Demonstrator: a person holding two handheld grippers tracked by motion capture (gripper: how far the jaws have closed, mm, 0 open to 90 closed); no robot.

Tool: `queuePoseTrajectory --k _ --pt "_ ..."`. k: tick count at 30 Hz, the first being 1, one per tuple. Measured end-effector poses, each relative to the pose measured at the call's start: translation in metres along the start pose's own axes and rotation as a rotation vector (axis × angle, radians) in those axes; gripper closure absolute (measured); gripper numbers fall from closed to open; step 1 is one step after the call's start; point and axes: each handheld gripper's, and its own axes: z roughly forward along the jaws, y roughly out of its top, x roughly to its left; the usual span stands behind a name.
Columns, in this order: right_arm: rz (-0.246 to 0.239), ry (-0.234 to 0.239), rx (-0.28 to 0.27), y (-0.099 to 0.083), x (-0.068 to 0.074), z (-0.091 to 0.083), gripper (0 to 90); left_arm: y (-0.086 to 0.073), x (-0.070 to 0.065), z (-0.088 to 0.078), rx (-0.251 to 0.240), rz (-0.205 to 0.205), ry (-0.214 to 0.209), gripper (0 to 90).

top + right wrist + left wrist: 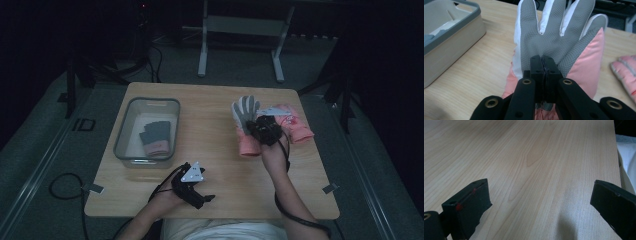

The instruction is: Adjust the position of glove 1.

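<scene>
Right gripper (543, 65) pinches the pink-and-grey glove (564, 40) at its palm, right of the grey bin (146, 131); the jaws hide the pinched fabric and the glove's cuff is cut off. Second pink glove (294, 123) lies just right of it, partly hidden. Bin holds one dark glove (156, 137); left gripper (539, 202) is spread over bare tabletop (536, 157), front-right of the bin.

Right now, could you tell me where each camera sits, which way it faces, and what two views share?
High view: above the person's side, looking forward and down on the table; both forearms, left tool, right tool.
Left gripper view: rides the left tool, facing bare tabletop; jaws apart.
Right gripper view: rides the right tool, jaws shut on the pink-and-grey glove.
Shared: high and right gripper views show that glove and the grey bin.
</scene>
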Motion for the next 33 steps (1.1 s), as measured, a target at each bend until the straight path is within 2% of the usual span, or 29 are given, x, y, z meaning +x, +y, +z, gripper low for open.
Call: queuePoseTrajectory --k 1,3,4,5,9,11,15,16,21,30,33 --pt "0.021 0.006 0.007 -0.003 0.004 0.001 88.3 0.000 0.000 0.000 0.000 0.000 0.000 2.2" --pt "0.028 0.003 0.009 -0.007 0.009 0.002 88.3 0.000 0.000 0.000 -0.001 0.002 0.000 2.2" --pt "0.024 -0.011 0.013 -0.010 0.013 0.003 88.3 -0.001 -0.001 0.000 -0.001 0.005 0.002 2.2" --pt "0.045 -0.033 0.021 -0.018 0.020 0.007 88.4 -0.001 -0.001 0.000 0.003 0.010 0.004 2.2" --pt "0.070 -0.038 0.056 -0.031 0.026 0.017 88.3 -0.001 -0.002 0.000 0.001 0.011 0.004 2.2" --pt "0.062 -0.043 0.076 -0.036 0.029 0.024 88.3 -0.001 -0.002 0.000 -0.003 0.010 0.002 2.2" --pt "0.060 -0.047 0.094 -0.041 0.030 0.034 88.3 -0.001 -0.003 -0.001 -0.007 0.016 0.005 2.2" --pt "0.066 -0.050 0.103 -0.042 0.030 0.041 88.2 -0.001 -0.003 -0.001 -0.009 0.018 0.005 2.2" --pt "0.101 -0.045 0.113 -0.043 0.028 0.054 88.2 -0.002 -0.003 -0.001 -0.008 0.019 0.013 2.2" --pt "0.117 -0.040 0.164 -0.053 0.036 0.085 87.4 -0.002 -0.004 0.000 -0.002 0.024 0.014 2.2" --pt "0.109 -0.039 0.171 -0.056 0.037 0.092 86.6 -0.002 -0.004 0.000 -0.001 0.025 0.013 2.2"
